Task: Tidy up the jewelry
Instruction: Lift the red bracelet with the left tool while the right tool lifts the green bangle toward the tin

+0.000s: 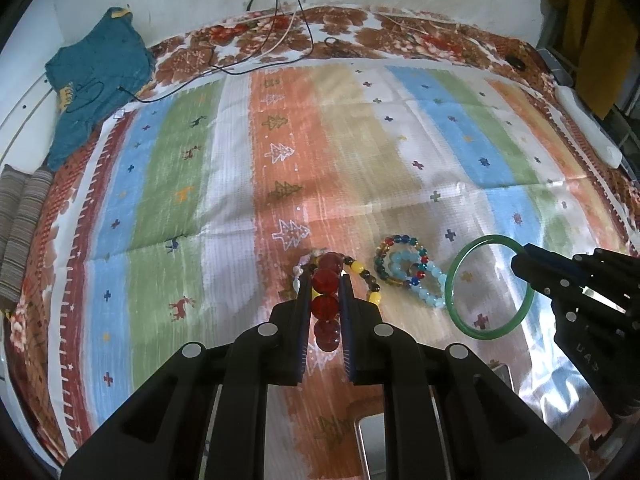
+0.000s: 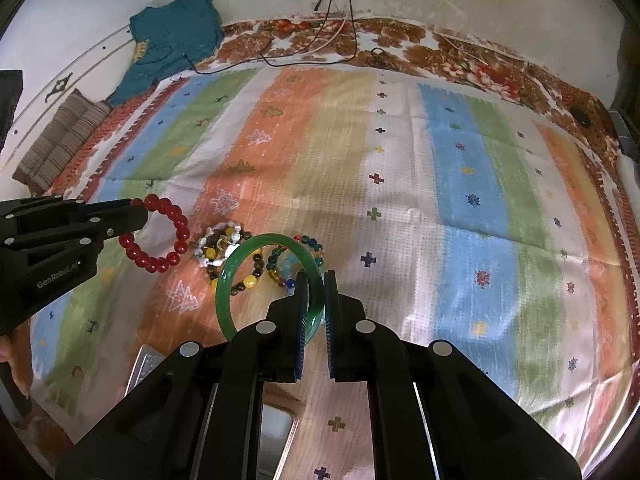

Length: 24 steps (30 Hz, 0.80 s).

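So both my grippers are loaded up. My left gripper (image 1: 325, 280) is clamped on the red bead bracelet (image 1: 327, 300): the big red beads sit stacked right between my two fingers, and from the right wrist view the rest of the loop (image 2: 160, 236) hangs out past the fingertips, clear of the cloth as far as I can tell. My right gripper (image 2: 316, 280) is pinched shut on the green bangle (image 2: 240, 264). The rim runs between the pads and most of the ring sticks out ahead and to the left of my jaws, tilted up rather than lying flat.

Ahead of the left jaws, just past the tips, there's a mixed bead bracelet (image 1: 362, 276) with yellow, dark and pale beads lying on the striped cloth (image 1: 224, 184). A bit to the right of that, between my two grippers, are a multicolour bead bracelet (image 1: 394, 248) and a light blue bead bracelet (image 1: 434, 288), overlapping each other. Through the right wrist camera I see those same pieces partly through the bangle's hole, so they're beyond and below my right jaws.

Far ahead of both grippers, at the back left edge of the bed, there's a teal garment (image 1: 96, 76), and some cables (image 1: 288, 20) hang down the wall.
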### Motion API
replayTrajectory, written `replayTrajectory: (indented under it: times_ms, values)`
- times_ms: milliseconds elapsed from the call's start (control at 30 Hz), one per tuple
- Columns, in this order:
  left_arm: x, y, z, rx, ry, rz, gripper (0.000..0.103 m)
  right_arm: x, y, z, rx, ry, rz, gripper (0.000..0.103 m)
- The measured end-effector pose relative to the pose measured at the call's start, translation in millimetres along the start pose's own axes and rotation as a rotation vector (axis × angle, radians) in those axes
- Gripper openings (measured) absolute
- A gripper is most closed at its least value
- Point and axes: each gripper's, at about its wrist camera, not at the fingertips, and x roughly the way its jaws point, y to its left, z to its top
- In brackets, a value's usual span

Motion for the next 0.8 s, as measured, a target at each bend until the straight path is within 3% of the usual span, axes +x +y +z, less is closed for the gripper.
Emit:
replayTrajectory:
  times_ms: [800]
  values:
    - [-66.1,-19.5,-43.5,0.017,-0.111,-0.091,0.013,-40.6,17.8,-33.8,-0.033,-0.050,0.025,0.009]
